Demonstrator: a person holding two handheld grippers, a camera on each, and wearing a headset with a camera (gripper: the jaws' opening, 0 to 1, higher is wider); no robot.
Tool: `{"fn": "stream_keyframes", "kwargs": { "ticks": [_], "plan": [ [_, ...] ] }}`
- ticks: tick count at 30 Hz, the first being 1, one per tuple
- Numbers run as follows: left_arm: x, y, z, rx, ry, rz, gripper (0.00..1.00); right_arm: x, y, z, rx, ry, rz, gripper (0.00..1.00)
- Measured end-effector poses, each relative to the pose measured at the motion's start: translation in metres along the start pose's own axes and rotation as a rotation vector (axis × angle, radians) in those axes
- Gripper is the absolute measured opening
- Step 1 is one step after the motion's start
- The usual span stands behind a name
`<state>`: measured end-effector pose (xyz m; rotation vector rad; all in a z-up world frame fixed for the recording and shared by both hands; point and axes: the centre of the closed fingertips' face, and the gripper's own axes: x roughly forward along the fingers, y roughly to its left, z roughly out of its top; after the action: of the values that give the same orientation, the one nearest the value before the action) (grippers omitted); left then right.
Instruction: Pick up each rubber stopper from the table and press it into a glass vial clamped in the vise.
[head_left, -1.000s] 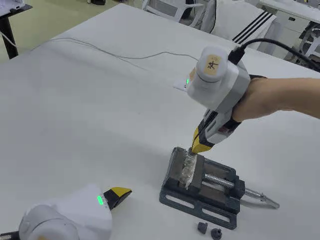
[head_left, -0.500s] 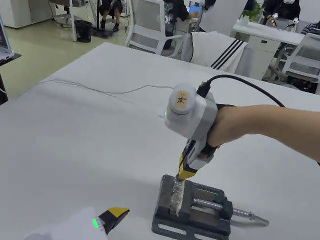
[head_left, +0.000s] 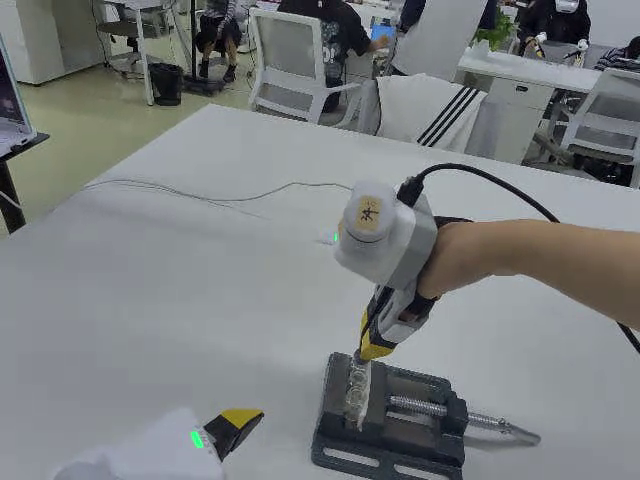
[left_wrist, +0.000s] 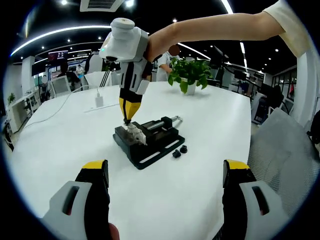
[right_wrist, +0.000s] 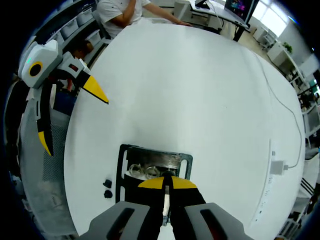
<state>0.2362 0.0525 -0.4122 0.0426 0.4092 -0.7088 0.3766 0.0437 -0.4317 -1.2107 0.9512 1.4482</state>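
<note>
- White table: broad and rounded, carrying all the work. Chairs and desks of an office stand behind it.
- Right gripper: held in a hand and pointed steeply down, yellow tips right over the vise's clamping end and at the vial tops. Jaws drawn together, with a thin pale slit between them further back in its own view. Cannot tell whether anything is pinched at the tips, or whether they touch glass.
- Left gripper: low and well apart from the vise, on the near side of the table. Jaws spread wide with nothing between them.
- Dark metal vise: flat on the table, screw handle sticking out at the end away from the vials.
- Potted plant: on the table beyond the vise.
- Thin cable: trails across the far part of the table.
- White adapter: stands far from the vise.
- Glass vials: clear, upright in a row, clamped between the vise jaws directly under the right gripper's tips. Cannot tell which are plugged.
- Two rubber stoppers: small, dark, loose on the table just beside the vise base, close to each other.
</note>
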Motion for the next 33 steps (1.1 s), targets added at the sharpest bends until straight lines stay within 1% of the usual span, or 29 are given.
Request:
{"fn": "stream_keyframes", "kwargs": {
  "ticks": [7, 8, 10, 12, 13, 14, 16, 17, 18, 21, 24, 28, 33],
  "plan": [
    [-0.001, -0.001, -0.004, -0.002, 0.006, 0.001, 0.94, 0.0, 0.0, 0.0, 0.002, -0.023, -0.007, 0.0],
    [-0.001, -0.001, -0.004, -0.002, 0.006, 0.001, 0.94, 0.0, 0.001, 0.0, 0.003, -0.027, -0.002, 0.01],
    [-0.001, -0.001, -0.004, -0.002, 0.005, 0.001, 0.94, -0.001, 0.005, 0.0, 0.015, -0.039, 0.016, 0.06],
    [-0.001, -0.001, -0.004, -0.003, 0.005, 0.001, 0.94, -0.001, 0.005, -0.001, 0.008, -0.041, -0.002, 0.09],
    [-0.001, -0.001, -0.004, -0.002, 0.006, 0.002, 0.94, -0.002, 0.004, -0.005, -0.012, -0.029, -0.021, 0.11],
    [-0.002, -0.001, -0.004, -0.003, 0.005, 0.002, 0.94, -0.003, 0.004, -0.007, -0.012, -0.03, -0.031, 0.14],
    [-0.002, -0.001, -0.005, -0.004, 0.008, 0.001, 0.94, -0.006, 0.003, -0.009, -0.005, -0.056, -0.044, 0.2],
    [-0.001, -0.001, -0.006, -0.003, 0.01, 0.001, 0.94, -0.007, 0.004, -0.009, 0.011, -0.07, -0.047, 0.23],
    [-0.001, -0.001, -0.008, -0.007, 0.014, 0.0, 0.94, -0.009, 0.006, -0.01, 0.027, -0.091, -0.046, 0.27],
    [0.0, -0.001, -0.01, -0.008, 0.019, -0.002, 0.94, -0.012, 0.009, -0.011, 0.037, -0.129, -0.063, 0.39],
    [0.0, -0.002, -0.011, -0.006, 0.022, -0.004, 0.94, -0.013, 0.014, -0.015, 0.042, -0.15, -0.074, 0.45],
    [0.001, -0.002, -0.012, -0.001, 0.026, -0.008, 0.94, -0.014, 0.024, -0.021, 0.062, -0.178, -0.074, 0.47],
    [0.0, 0.0, -0.013, 0.003, 0.03, -0.006, 0.94, -0.015, 0.035, -0.03, 0.076, -0.192, -0.076, 0.47]
  ]
}}
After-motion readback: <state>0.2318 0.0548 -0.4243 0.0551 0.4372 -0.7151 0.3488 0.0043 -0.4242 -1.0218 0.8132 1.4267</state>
